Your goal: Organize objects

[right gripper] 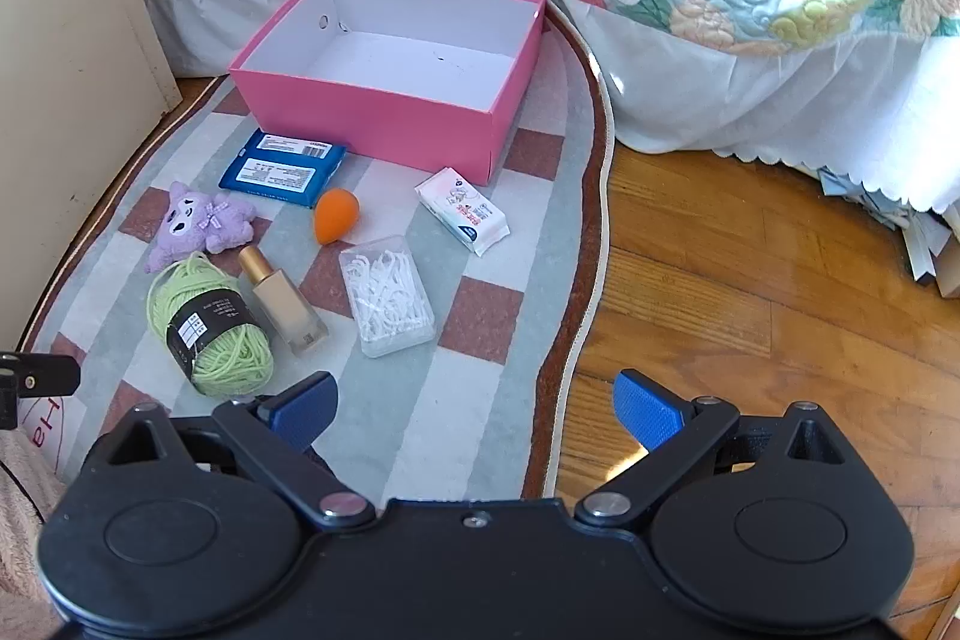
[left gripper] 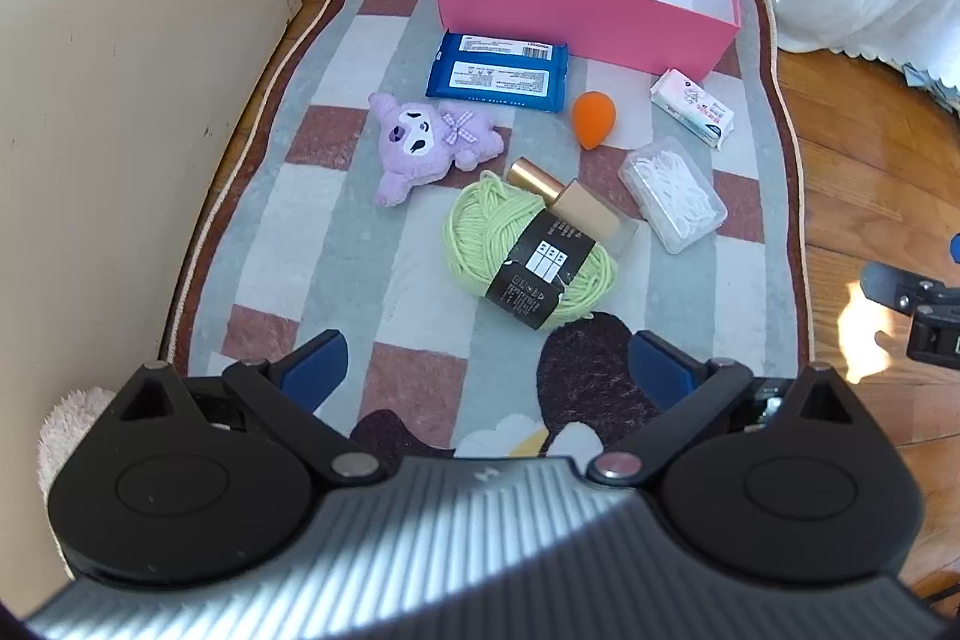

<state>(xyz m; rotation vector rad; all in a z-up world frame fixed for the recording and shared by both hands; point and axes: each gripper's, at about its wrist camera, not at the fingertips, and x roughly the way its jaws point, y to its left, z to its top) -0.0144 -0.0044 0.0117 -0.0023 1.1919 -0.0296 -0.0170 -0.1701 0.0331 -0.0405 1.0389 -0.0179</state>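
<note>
Left wrist view: left hand-held gripper (left gripper: 487, 370), jaws spread wide and empty, angled steeply down over the rug (left gripper: 360, 244). Yarn ball (left gripper: 531, 250) at 12 o'clock, nearest: soft, light, compressible; grip judged best across the banded middle. Bottle (left gripper: 570, 205) touching the yarn's far side: likely rigid, smooth glass, fragile; take across the flat body. Plush toy (left gripper: 429, 142) at 11 o'clock: soft, squeezable anywhere. Wipes pack (left gripper: 498, 70) and sponge (left gripper: 593, 119) beyond. Pink box (left gripper: 576, 22) at 12 o'clock, far, open and empty. Right wrist view: right hand-held gripper (right gripper: 474, 409), jaws likewise wide and empty, tilted down over the rug edge (right gripper: 570, 340). Floss-pick case (right gripper: 387, 295) at 11 o'clock: thin plastic, light, slippery; hold by its long sides. Tissue pack (right gripper: 462, 210) at 12 o'clock: soft. Box (right gripper: 384, 118) beyond, at 11 o'clock.
</note>
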